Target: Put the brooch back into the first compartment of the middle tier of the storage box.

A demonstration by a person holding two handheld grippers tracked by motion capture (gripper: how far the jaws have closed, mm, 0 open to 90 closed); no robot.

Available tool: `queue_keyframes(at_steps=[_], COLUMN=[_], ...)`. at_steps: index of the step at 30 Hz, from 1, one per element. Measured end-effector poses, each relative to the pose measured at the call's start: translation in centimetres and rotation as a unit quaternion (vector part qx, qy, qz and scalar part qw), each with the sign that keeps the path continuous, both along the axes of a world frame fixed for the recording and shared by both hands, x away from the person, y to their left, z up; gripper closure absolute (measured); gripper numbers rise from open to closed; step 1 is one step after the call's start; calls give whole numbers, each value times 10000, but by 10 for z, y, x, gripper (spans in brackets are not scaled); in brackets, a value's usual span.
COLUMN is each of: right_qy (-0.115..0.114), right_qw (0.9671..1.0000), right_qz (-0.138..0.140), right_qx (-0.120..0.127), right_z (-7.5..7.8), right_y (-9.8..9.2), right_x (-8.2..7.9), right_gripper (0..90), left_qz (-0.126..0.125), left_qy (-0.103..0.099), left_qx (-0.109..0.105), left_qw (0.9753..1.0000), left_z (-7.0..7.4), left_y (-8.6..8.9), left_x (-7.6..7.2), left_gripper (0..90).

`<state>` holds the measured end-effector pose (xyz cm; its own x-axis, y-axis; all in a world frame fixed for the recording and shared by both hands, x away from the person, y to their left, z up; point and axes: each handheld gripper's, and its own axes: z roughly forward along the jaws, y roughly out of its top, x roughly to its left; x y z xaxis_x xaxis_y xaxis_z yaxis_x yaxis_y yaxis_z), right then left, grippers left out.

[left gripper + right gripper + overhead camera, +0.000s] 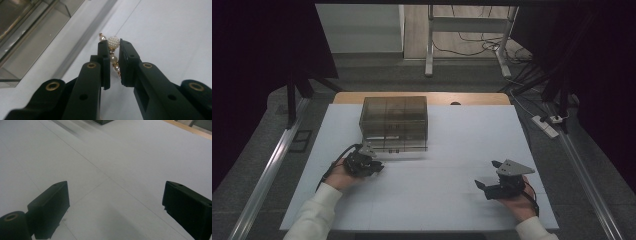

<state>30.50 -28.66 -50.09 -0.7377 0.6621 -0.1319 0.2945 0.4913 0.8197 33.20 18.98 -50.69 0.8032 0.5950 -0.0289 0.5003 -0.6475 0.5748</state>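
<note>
White tabletop [452, 200] held a smoky plastic drawer box [395, 123]; left gripper [114, 47] pinched a pearl-and-gold beaded strand [113, 43], right gripper [115, 202] gaped wide, holding nothing.

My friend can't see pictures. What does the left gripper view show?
Two black jaws of the left gripper pinch a string of white pearl beads with gold bits above a white table. A smoky clear plastic drawer box sits at upper left.

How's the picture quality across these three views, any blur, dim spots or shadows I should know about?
High view: dim and dark at both sides, the white table evenly lit. Left gripper view: the pearl bracelet is sharp between the left hand-held gripper jaws; the smoky plastic box is soft. Right gripper view: the right hand-held gripper casts a faint shadow, and the far table edge is blurred.
</note>
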Motion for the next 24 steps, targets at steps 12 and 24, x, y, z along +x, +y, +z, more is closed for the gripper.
queue_keyframes(at_steps=[12,24], right_qy=[12,-4], right_qw=[10000,10000], right_qz=[5,-1], right_qx=[1,11], right_z=[0,0], right_y=[0,0], right_x=[0,0], right_gripper=[71,71], left_qz=[131,181], left_qy=[-168,-357], left_qx=[-241,-447], left_qw=[9995,9982], left_z=[11,21], left_y=[8,11], left_x=[-4,-8], left_gripper=[798,797])
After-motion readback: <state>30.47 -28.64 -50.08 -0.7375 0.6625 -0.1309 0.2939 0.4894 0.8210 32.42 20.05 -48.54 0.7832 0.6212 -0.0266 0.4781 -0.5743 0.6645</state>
